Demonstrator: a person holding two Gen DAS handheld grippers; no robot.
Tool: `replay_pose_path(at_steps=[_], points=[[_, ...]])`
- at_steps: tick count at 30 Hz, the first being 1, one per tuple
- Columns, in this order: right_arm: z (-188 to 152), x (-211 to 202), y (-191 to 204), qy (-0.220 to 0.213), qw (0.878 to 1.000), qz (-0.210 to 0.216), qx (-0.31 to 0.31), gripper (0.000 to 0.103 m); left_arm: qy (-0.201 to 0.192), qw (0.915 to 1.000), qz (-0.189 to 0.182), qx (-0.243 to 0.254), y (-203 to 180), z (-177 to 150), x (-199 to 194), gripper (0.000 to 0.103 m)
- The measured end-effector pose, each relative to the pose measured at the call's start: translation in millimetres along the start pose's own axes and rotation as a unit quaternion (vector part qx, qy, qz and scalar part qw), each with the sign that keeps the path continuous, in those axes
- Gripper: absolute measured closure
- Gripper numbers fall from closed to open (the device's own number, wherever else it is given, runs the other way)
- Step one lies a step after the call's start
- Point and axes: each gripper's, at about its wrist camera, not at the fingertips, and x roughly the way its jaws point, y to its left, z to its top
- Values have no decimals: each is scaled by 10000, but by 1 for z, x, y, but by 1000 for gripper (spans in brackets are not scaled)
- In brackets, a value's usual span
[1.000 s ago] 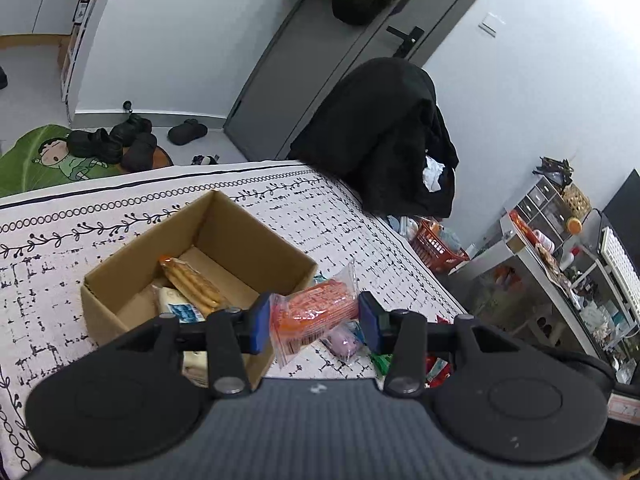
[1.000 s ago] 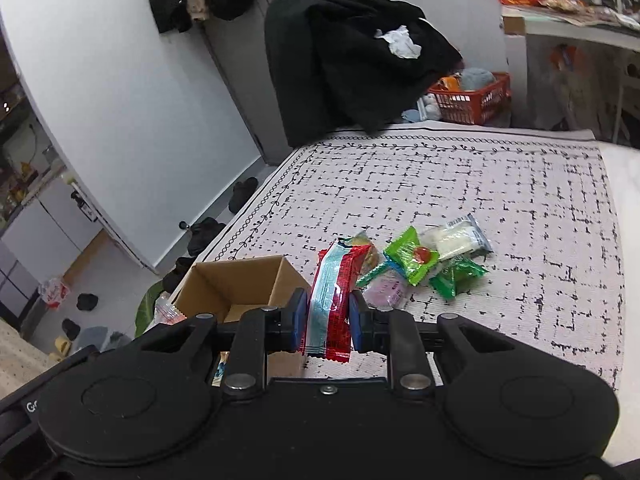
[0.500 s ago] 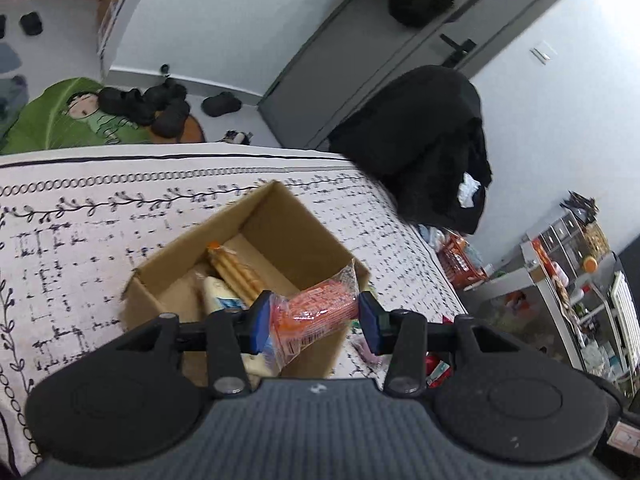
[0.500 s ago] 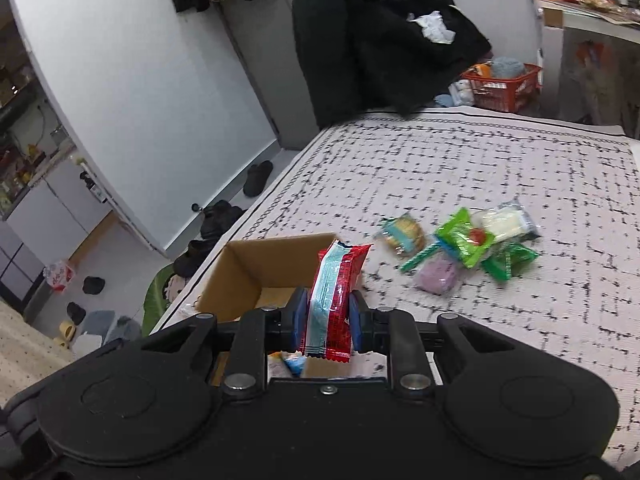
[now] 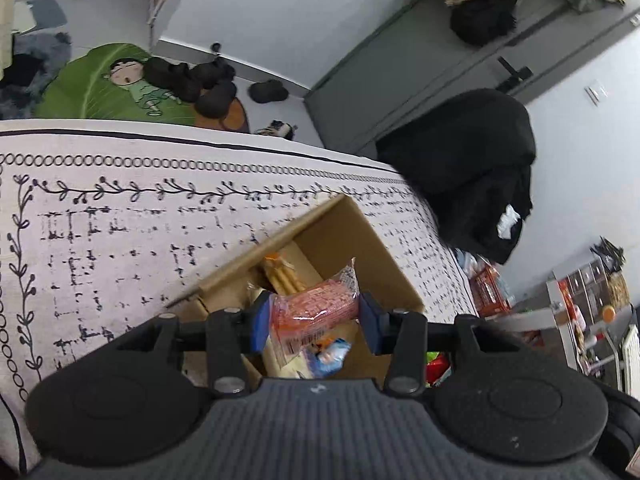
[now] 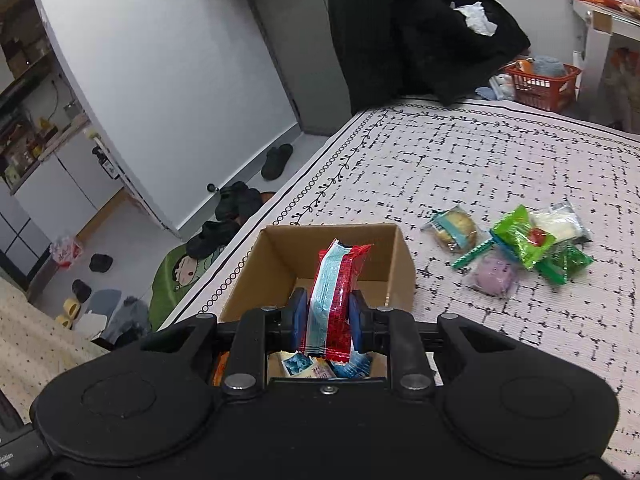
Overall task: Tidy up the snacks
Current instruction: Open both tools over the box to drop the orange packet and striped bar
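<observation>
My left gripper [image 5: 314, 314] is shut on an orange snack packet [image 5: 316, 306] and hangs over the open cardboard box [image 5: 376, 256]. Inside the box lie a long biscuit pack [image 5: 280, 276] and a blue-and-white packet [image 5: 330, 354]. My right gripper [image 6: 328, 316] is shut on a red and light-blue snack bar [image 6: 334, 288], held upright above the same cardboard box [image 6: 400, 264]. Several loose snacks lie on the patterned cloth to the right of the box: a round cake [image 6: 456, 226], a purple packet [image 6: 494, 274], a green packet [image 6: 520, 236] and a white one [image 6: 558, 220].
The box stands near the edge of the table covered by a white cloth with black marks [image 6: 460, 152]. A black coat [image 6: 420, 28] hangs over a chair at the far end. An orange basket [image 6: 536, 84] and slippers [image 6: 276, 156] sit on the floor beyond.
Both grippers have moved with their snacks from beside the box to over its opening. The left wrist has rolled, tilting its view. Both grips are unchanged.
</observation>
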Motion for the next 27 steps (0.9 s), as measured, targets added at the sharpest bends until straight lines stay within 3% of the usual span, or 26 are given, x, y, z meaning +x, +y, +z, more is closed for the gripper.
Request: replay_pose_path(at_steps=[6,16,18,23,25,27], points=[[2,5,4,27,9999,78,103,80,-91,9995,275,-148,10,6,6,58],[7,5,-1,40,9998,32,174,76,-193,9992,255,-230,12,7,5,55],[7,2,-2,26,9999,73,153,75,-239,9992,223,-235,11,8,3,50],[8,-3,-5,-41,9999,56,136,66,-298,9995,102,-66,2,6,-1,41],[9,-6,-9,-80,9998,27,191,54,-302,9995,67,-3,-1,5,-1,37],[8,-9,-13,-114,9997,-36,207,51,-302,9995,68,33,-3,4,-2,33]])
